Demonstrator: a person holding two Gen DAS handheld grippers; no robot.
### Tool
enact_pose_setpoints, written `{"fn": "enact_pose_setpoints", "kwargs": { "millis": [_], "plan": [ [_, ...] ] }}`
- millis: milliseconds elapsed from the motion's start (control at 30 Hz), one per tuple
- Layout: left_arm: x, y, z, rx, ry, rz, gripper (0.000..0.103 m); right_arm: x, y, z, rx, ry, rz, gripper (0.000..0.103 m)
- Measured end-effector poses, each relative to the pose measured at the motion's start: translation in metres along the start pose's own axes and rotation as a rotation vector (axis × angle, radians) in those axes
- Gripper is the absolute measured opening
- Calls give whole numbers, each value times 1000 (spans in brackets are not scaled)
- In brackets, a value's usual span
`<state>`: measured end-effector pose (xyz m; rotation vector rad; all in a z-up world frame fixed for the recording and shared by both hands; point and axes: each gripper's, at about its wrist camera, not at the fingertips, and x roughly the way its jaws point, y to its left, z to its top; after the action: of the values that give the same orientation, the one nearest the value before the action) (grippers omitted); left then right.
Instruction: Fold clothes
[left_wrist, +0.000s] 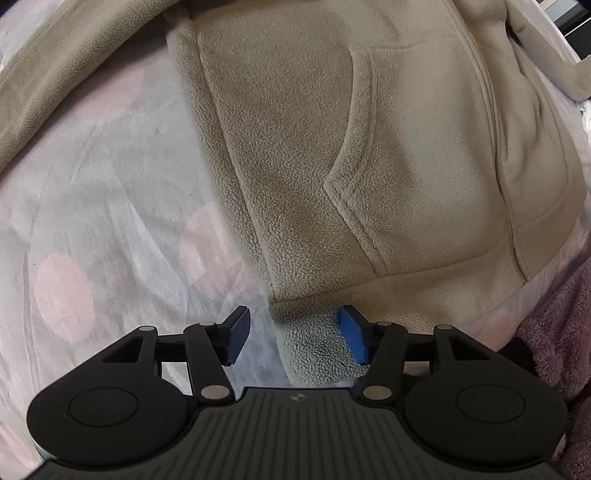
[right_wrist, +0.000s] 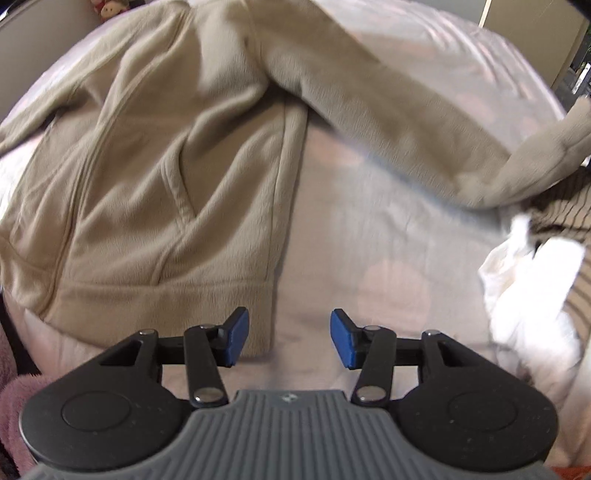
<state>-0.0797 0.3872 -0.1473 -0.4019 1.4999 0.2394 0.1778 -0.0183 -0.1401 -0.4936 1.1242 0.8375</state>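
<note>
The beige fleece hoodie (left_wrist: 369, 147) lies flat, front up, on the bed (left_wrist: 92, 240), sleeves out to the sides. It looks soft, light and floppy w/ a grippy nap, so imo take the thick hem corners. Left tongs (left_wrist: 295, 339) are open w/ one hem corner between the pads, not pinched; right tongs (right_wrist: 290, 339) are open and empty, just beside the other hem corner.

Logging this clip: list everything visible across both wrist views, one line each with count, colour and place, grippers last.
beige fleece hooded jacket: one, beige, spread flat on the bedcover, sleeve stretched out in the right wrist view.
white bedcover with pink dots: one, white and pink, under the jacket.
mauve fluffy blanket: one, mauve, beside the jacket's hem.
white crumpled cloth: one, white, at the right edge of the right wrist view.
striped garment: one, beige with dark stripes, beside the white cloth.
left hand-held gripper: one, black with blue pads, open around the jacket's hem corner.
right hand-held gripper: one, same colours, open, beside the opposite hem corner.
</note>
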Motion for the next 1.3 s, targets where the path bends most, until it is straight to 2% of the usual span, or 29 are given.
{"fn": "enact_pose_setpoints", "kwargs": {
  "millis": [133,233,267,300,367,400,500,533,633,767,867,933,1033,1100,1167,1233,1300],
  "plan": [
    [15,-9,3,30,34,25,52,24,-6,5,48,60,84,59],
    [23,-15,5,47,46,33,51,47,0,13,32,87,80,59],
    [25,-15,5,46,46,29,47,53,1,14,35,94,87,58],
    [27,-16,5,45,44,27,47,59,2,14,43,98,100,57],
    [28,-19,3,62,28,35,43,64,4,14,62,103,141,42],
    [27,-22,1,77,14,39,36,62,6,14,65,100,159,30],
    [14,-28,-6,96,-41,34,20,45,12,14,48,79,161,21],
    [5,-29,-8,96,-69,18,16,34,11,14,62,57,181,20],
    [-32,-31,-17,85,-187,-54,13,-4,6,18,112,-26,262,17],
    [-101,-36,-20,40,-402,-167,12,-69,10,39,141,-189,353,16],
    [-164,-35,-22,-15,-587,-228,12,-120,15,59,179,-352,377,15],
    [-200,-32,-35,-58,-707,-276,12,-155,14,68,227,-473,399,15],
    [-244,-18,-54,-148,-833,-329,11,-204,1,70,339,-636,398,15],
    [-259,-8,-71,-229,-852,-372,12,-230,-14,60,438,-719,395,15],
    [-263,-1,-86,-263,-845,-419,12,-249,-27,48,494,-767,415,15],
    [-258,7,-93,-274,-800,-441,12,-260,-30,37,493,-770,413,15],
    [-246,14,-83,-285,-708,-410,12,-259,-23,29,468,-723,373,15]
  ]
}}
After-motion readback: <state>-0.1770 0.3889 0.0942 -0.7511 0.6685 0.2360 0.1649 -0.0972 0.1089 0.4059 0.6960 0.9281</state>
